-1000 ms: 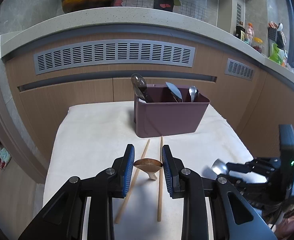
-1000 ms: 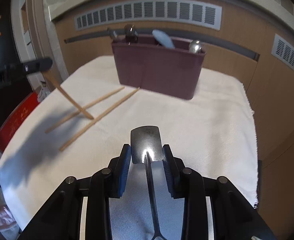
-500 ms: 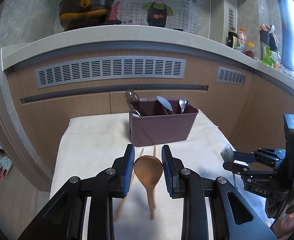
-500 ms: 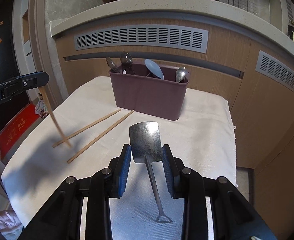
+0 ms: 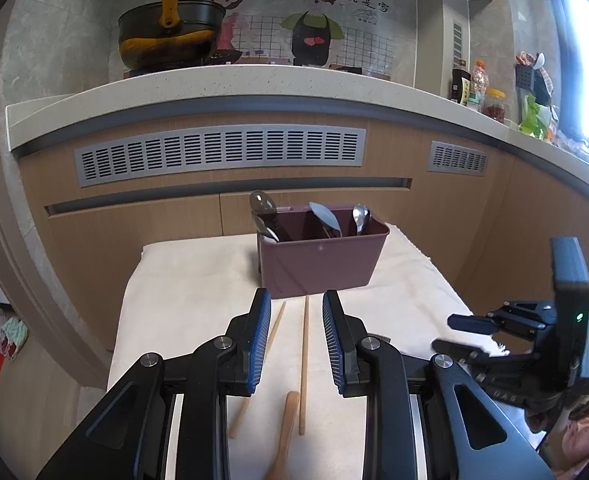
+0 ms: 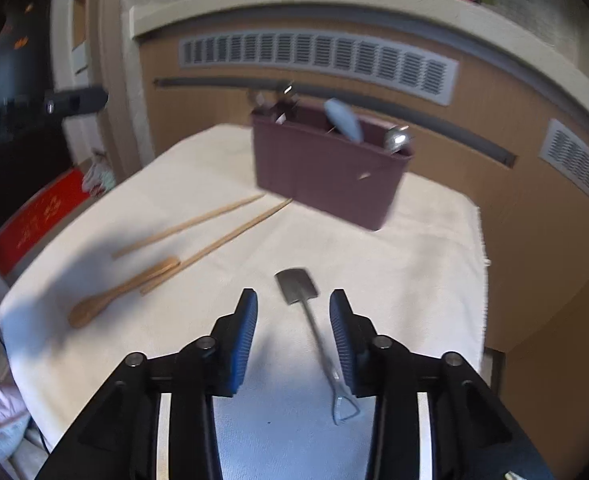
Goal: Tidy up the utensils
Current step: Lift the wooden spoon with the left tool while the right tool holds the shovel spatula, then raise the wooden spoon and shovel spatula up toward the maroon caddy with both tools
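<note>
Right gripper (image 6: pixel 293 316) open; metal spatula (image 6: pixel 297 285) flat on cloth between fingers.

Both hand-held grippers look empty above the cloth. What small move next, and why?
Probably lower the right hand-held gripper onto the metal spatula. Its jaws stand open astride the handle, and the spatula lies loose on the white cloth, outside the maroon utensil holder.

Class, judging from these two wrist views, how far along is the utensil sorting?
Done: several spoons stand in the maroon caddy. In hand: nothing; left claw and right claw are open. Left: wooden spoon, two chopsticks and metal spatula lie on the cloth.
</note>
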### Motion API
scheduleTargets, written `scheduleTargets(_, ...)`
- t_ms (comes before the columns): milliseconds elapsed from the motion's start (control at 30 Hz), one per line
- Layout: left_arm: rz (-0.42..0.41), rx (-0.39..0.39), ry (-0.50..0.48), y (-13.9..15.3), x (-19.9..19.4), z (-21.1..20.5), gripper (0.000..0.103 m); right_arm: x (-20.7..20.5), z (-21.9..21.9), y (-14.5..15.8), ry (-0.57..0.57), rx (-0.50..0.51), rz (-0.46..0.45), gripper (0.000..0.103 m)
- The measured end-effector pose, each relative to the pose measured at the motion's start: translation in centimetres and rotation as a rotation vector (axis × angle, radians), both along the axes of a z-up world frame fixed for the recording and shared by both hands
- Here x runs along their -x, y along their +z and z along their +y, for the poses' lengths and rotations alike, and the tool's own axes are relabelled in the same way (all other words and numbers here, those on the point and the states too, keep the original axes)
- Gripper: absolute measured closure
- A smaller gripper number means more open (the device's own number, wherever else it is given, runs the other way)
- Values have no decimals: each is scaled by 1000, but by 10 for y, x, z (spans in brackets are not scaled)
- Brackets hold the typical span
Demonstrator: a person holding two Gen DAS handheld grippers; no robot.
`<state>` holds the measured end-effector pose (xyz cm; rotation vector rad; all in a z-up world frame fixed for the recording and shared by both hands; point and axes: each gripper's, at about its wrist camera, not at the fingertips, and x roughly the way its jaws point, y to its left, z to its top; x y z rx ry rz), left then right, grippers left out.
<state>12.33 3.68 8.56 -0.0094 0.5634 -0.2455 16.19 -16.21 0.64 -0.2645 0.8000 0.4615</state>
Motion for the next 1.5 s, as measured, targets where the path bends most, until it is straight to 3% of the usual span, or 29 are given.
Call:
scheduleTargets(133, 60, 12, 11, -16, -2, 11, 75, -30, 11, -25, 51, -10, 92, 62)
scheduleTargets(367, 159, 38, 35, -47, -2, 37, 75, -82, 17, -67, 5, 29, 225, 61)
scheduleTargets(400, 177, 41, 34, -51, -2, 40, 75, -81, 18, -66, 3, 24, 215, 61)
scheduleTargets(433, 196, 44, 33, -56, -1, 44, 75, -79, 20, -66, 2, 44, 216, 70)
scheduleTargets(467, 207, 46, 33, -60, -1, 45, 74, -77, 23, -65, 0, 61, 211, 72)
scheduleTargets(667, 332, 20, -90, -86, 4, 34, 73, -43, 24, -40, 10, 28, 178, 73)
scheduleTargets(900, 465, -92, -184, -114, 15, 13, 73, -10, 8, -1, 26, -52, 121, 74)
scheduleTargets(1067, 521, -150, -189, -126, -13, 2, 74, -8, 4, 4, 19, -73, 112, 74)
scheduleTargets(1167, 589, -202, -183, -139, -36, -8, 85, -7, -3, 2, 8, -91, 117, 74)
scheduleTargets(1333, 658, -201, -209, -139, -56, -14, 87, -8, -13, 6, -31, -132, 115, 74)
scheduleTargets(1400, 641, -196, -168, -137, -57, -12, 92, -7, -18, 9, -56, -167, 109, 74)
scheduleTargets(1500, 469, -154, -83, -120, -41, -7, 92, -1, -25, 14, -86, -201, 81, 74)
